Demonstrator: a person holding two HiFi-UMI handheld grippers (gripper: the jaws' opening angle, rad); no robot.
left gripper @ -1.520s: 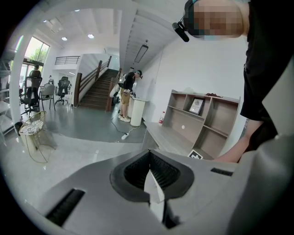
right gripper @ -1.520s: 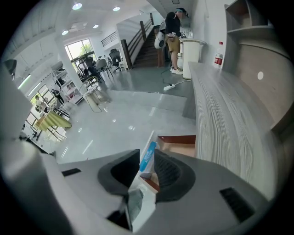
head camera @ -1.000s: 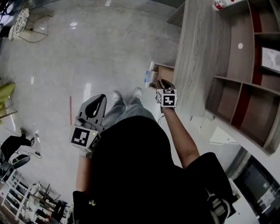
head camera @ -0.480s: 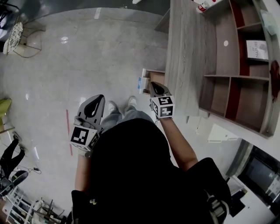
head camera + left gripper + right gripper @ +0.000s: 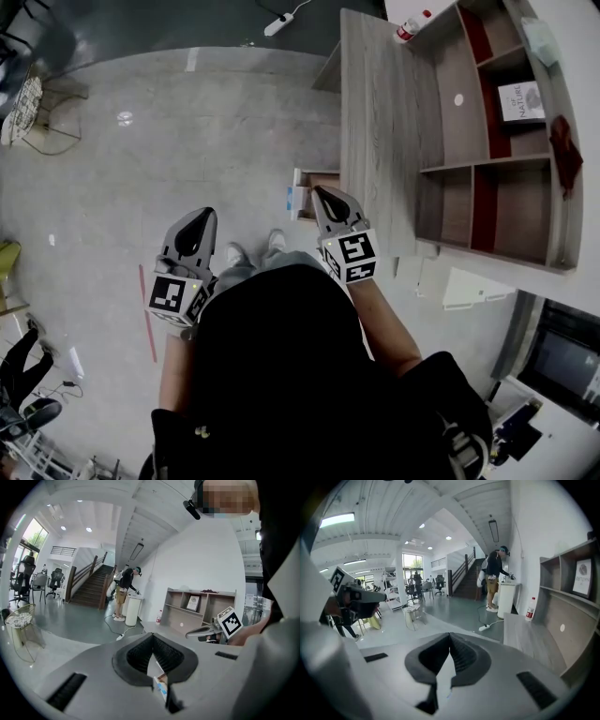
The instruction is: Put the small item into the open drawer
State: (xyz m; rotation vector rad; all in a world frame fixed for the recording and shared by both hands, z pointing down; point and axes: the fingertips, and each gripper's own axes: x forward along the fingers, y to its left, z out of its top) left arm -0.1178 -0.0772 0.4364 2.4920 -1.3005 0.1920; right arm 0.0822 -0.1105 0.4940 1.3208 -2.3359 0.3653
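An open wooden drawer [image 5: 309, 180] juts out from under the grey desk [image 5: 375, 122]. A small blue-and-white item [image 5: 290, 199] shows at the drawer's front edge; whether it lies inside I cannot tell. My right gripper [image 5: 319, 191] hovers at the drawer's near right corner, jaws shut to a point and empty [image 5: 450, 634]. The left gripper [image 5: 204, 216] hangs over the floor left of the drawer, also shut [image 5: 152, 637]. Behind its tips, the drawer and the item [image 5: 160, 686] show through the gap below.
A shelf unit [image 5: 487, 112] backs the desk, with a framed card [image 5: 518, 98] and a red-capped bottle [image 5: 408, 28] at the far end. A power strip [image 5: 277, 23] lies on the floor beyond. The person's shoes [image 5: 253, 251] stand before the drawer. Another person [image 5: 494, 578] stands farther off.
The head view has swung so more of the desk and shelves shows. The right gripper has drawn back a little from over the drawer to its near corner. Both grippers stay shut.
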